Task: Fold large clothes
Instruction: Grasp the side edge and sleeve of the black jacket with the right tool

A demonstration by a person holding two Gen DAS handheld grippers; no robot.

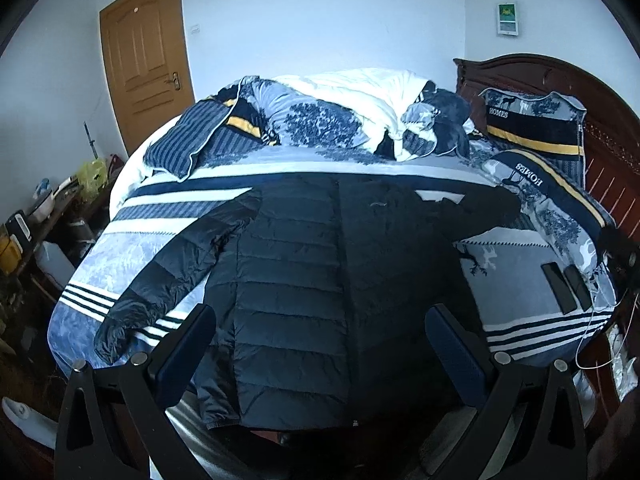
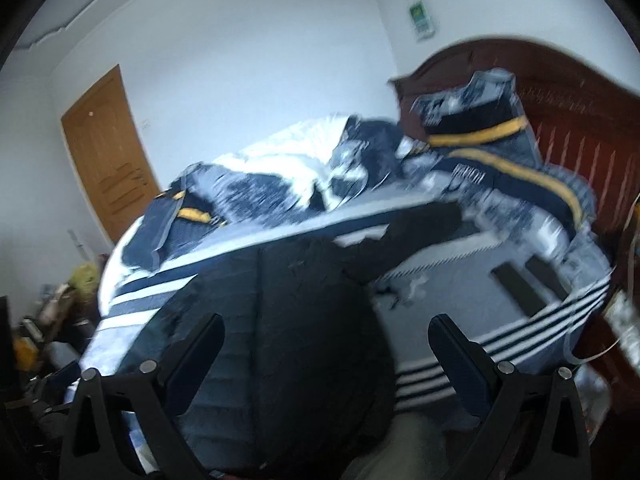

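Note:
A dark quilted puffer jacket (image 1: 304,280) lies spread flat on the bed, its hem toward me and both sleeves stretched out to the sides. My left gripper (image 1: 320,344) is open and empty, held above the jacket's lower part. In the right wrist view, which is blurred, the same jacket (image 2: 280,320) shows with its right sleeve (image 2: 416,228) reaching toward the pillows. My right gripper (image 2: 324,356) is open and empty above the jacket's lower right side.
The bed (image 1: 132,248) has a blue and white striped cover. A heaped duvet (image 1: 352,104) and pillows (image 1: 536,124) lie at the back by the dark wooden headboard (image 1: 612,128). Two dark phones (image 1: 564,288) lie at the right. A cluttered side table (image 1: 36,216) stands left, a door (image 1: 144,56) behind.

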